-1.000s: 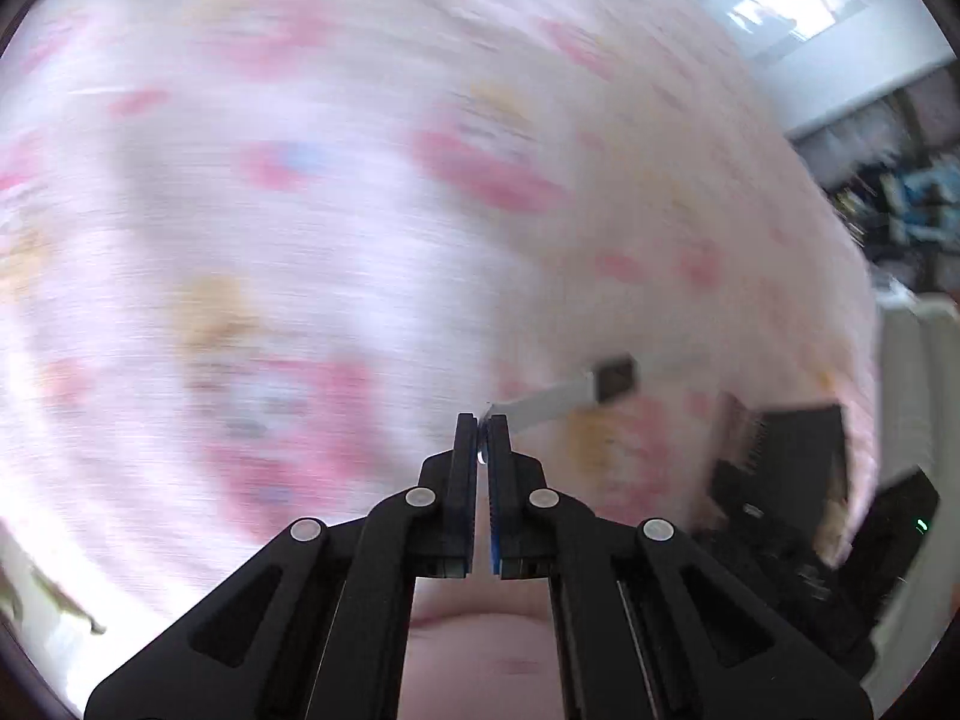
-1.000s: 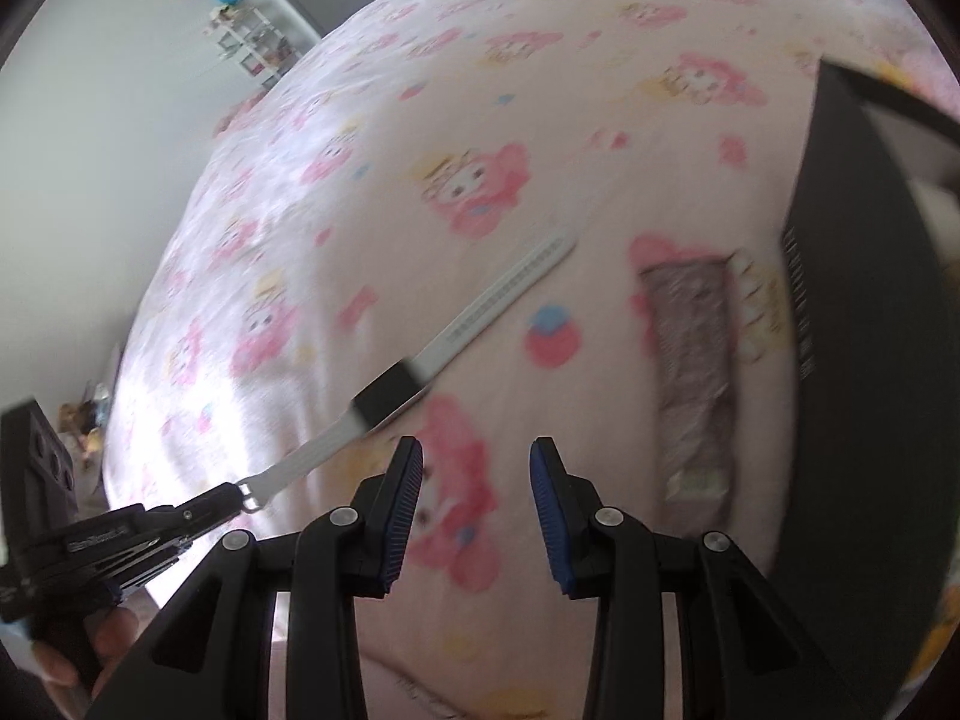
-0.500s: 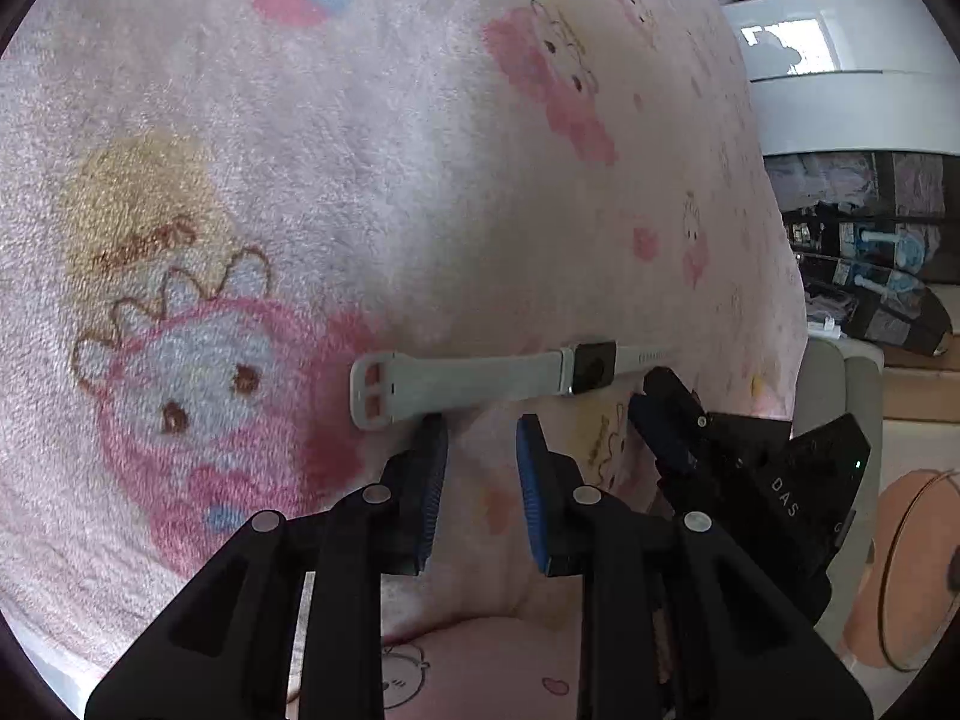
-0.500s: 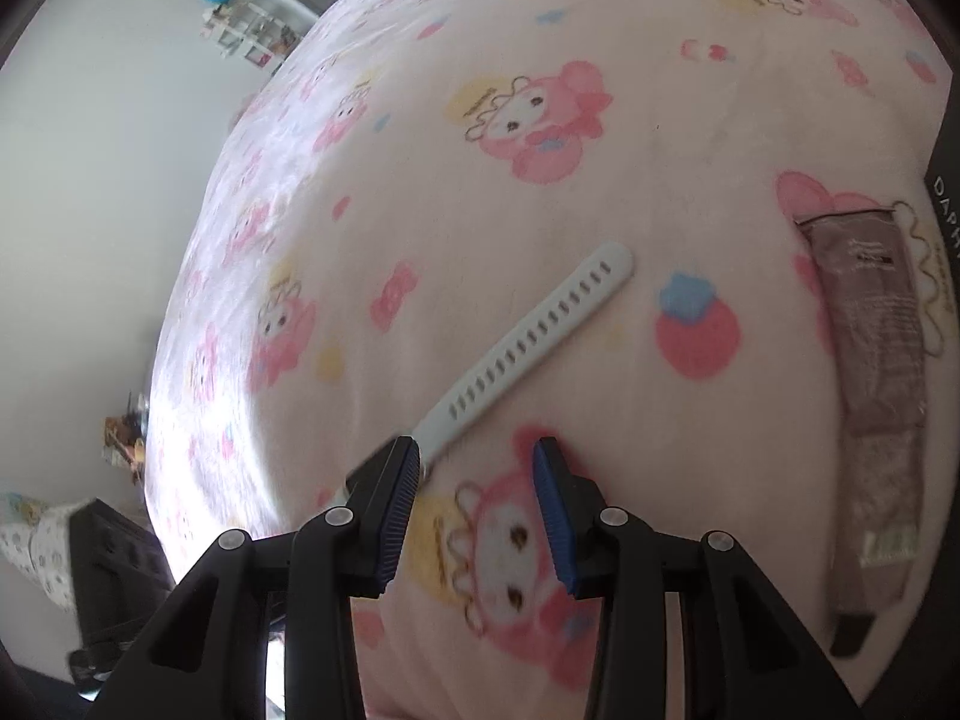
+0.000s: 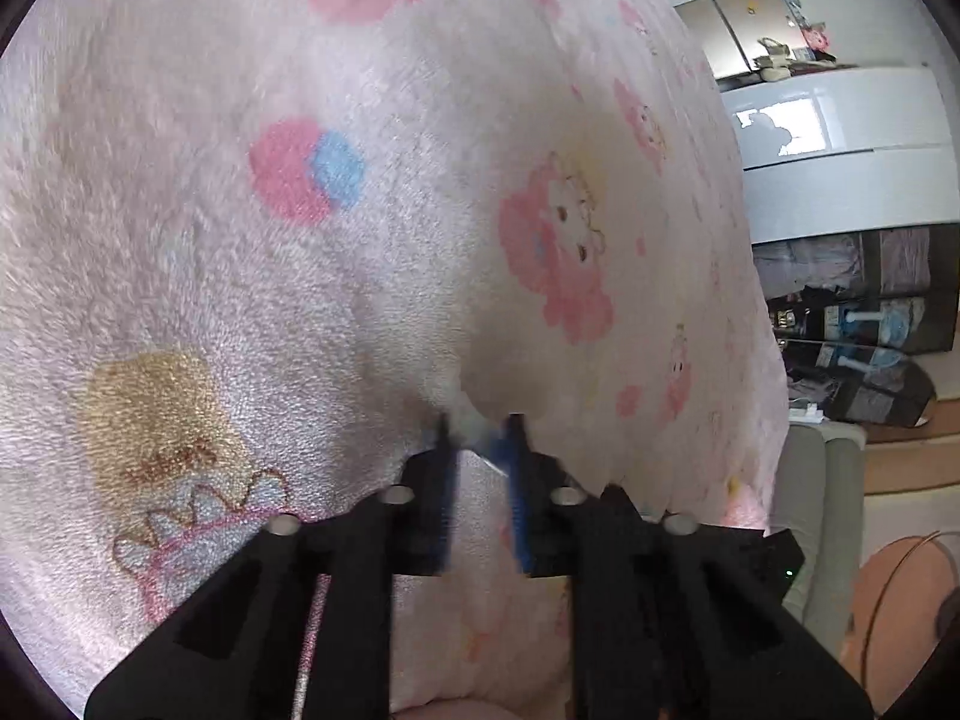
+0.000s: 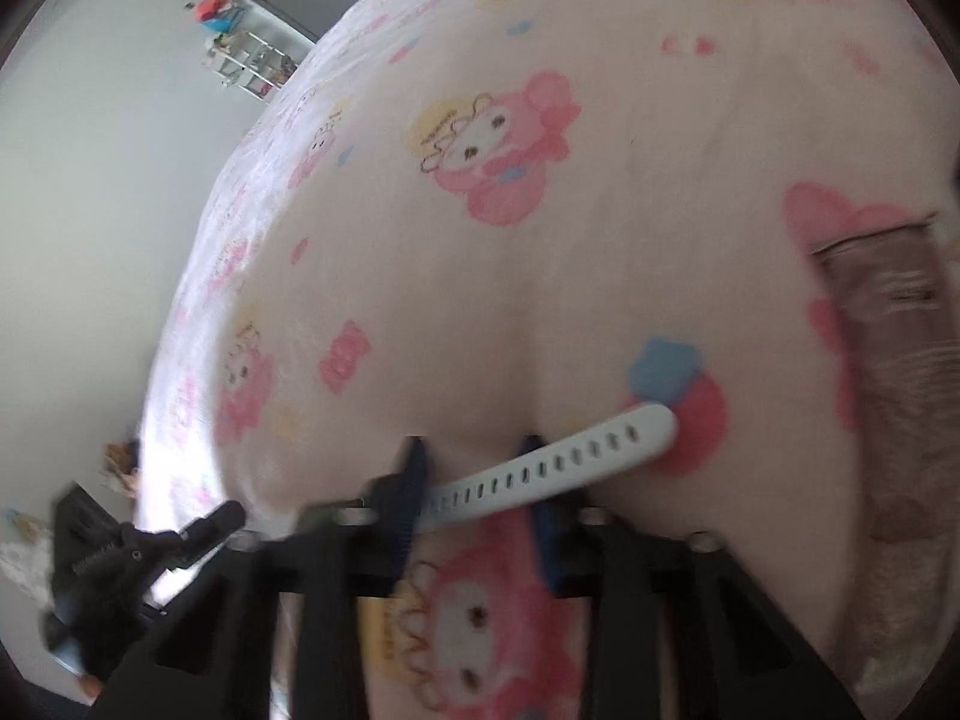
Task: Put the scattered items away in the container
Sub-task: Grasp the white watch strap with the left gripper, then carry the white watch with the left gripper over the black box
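A white watch strap with holes (image 6: 558, 465) lies on the pink cartoon blanket (image 6: 540, 240). My right gripper (image 6: 474, 453) is open, pressed down on the blanket, and the strap runs across between its fingers. My left gripper (image 5: 478, 426) is open with its tips pushed into the blanket; a small pale piece, possibly the strap's other end, shows between its fingers (image 5: 477, 438). The left gripper also shows at the lower left of the right wrist view (image 6: 222, 519). The container is not in view.
A long brown sachet (image 6: 894, 372) lies on the blanket at the right. The blanket's edge drops off at the left in the right wrist view. A chair (image 5: 822, 498) and shelves (image 5: 852, 300) stand beyond the bed.
Both grippers have dropped down onto the blanket. The right one now straddles the strap, and the left one has pushed in over the strap's buckle end, which it had let go earlier.
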Demonstrator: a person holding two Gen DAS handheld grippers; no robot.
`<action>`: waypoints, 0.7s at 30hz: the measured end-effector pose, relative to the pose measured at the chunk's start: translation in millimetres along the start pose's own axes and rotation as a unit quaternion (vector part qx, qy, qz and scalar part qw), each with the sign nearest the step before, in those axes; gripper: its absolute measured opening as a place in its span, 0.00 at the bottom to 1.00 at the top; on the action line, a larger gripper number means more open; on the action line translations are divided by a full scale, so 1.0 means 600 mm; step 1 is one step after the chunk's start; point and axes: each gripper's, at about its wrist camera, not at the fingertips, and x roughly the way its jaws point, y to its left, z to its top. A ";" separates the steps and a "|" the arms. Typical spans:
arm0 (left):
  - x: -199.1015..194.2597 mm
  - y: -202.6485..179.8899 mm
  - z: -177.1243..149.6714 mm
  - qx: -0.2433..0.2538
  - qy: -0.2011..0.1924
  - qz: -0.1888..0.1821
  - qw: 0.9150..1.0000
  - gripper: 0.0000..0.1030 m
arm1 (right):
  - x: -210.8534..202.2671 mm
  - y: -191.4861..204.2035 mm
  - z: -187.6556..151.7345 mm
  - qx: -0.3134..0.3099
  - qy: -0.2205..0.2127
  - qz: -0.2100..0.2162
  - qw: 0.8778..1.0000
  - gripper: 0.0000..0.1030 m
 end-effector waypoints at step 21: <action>-0.114 -0.331 -0.257 0.248 0.043 -0.129 0.959 0.03 | -0.434 -0.016 -0.099 -0.059 -0.144 -0.014 0.988 0.03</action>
